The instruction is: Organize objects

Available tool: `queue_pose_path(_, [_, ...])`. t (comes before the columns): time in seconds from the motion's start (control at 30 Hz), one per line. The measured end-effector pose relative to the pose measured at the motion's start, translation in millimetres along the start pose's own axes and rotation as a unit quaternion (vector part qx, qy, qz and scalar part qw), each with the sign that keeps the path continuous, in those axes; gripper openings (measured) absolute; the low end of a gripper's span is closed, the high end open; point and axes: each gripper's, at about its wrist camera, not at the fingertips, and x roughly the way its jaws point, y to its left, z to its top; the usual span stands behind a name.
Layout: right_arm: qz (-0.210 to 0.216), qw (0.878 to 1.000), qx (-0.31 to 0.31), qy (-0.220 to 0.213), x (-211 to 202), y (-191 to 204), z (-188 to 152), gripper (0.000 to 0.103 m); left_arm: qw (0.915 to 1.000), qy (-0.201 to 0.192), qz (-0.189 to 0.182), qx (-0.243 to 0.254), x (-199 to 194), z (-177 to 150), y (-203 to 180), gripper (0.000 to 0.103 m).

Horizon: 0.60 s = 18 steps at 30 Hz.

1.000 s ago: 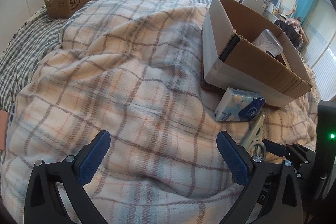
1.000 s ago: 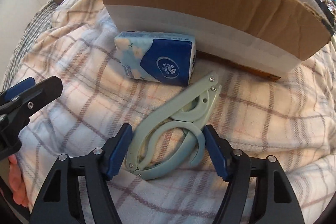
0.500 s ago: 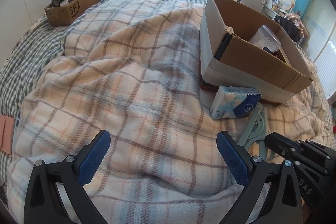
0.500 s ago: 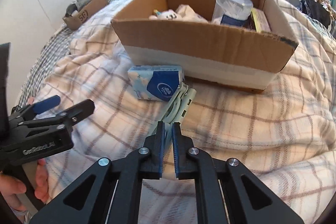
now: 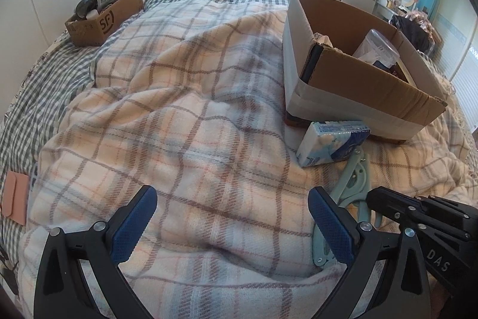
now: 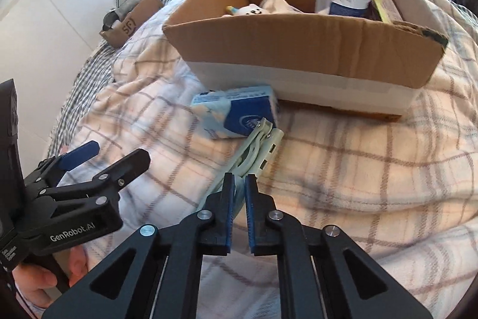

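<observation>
Bright window daylight, fisheye-warped edges

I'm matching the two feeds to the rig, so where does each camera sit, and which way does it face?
Left wrist: rides the left tongs, open, facing across the plaid blanket toward the cardboard box; right tongs enter at lower right.
Right wrist: rides the right tongs, shut on the green folding hanger, facing the box; left tongs and the person's hand at left.
Shared: box, tissue pack, hanger, blanket.
</observation>
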Motion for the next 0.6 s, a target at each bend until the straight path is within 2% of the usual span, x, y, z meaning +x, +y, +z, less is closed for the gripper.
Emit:
queue_pose_path(0.13, [0.013,0.999,0.006,0.037,19.4,1.3,4.2,0.021,1.0,0.0,0.001,0.003,0.7,0.2,-0.7,0.103])
queue_pose_path(0.23, [0.016,0.999,0.01,0.05,29.1,0.9,5.1,0.018,1.0,0.002,0.003,0.005,1.9,0.5,-1.6,0.103])
queue_pose_path(0.27, [0.019,0.999,0.012,0.048,28.5,0.4,4.5,0.016,1.0,0.003,0.003,0.006,2.2,0.6,-1.7,0.103])
queue_pose_path(0.3, [0.022,0.999,0.013,0.043,27.2,1.1,5.1,0.008,1.0,0.004,0.003,0.007,2.5,0.6,-2.0,0.103])
queue_pose_path(0.33, [0.027,0.999,0.013,0.035,23.7,0.7,4.4,0.007,1.0,0.006,0.002,0.007,2.6,0.7,-2.1,0.103])
queue_pose_path(0.47, [0.007,1.0,0.012,0.002,-1.5,-1.2,4.0,0.006,0.9997,0.01,0.007,0.019,1.8,3.0,-7.1,0.103])
queue_pose_path(0.6, [-0.026,0.999,0.002,-0.034,-39.7,-11.6,8.2,0.005,0.998,-0.001,0.011,0.062,-3.9,6.9,-27.7,0.103])
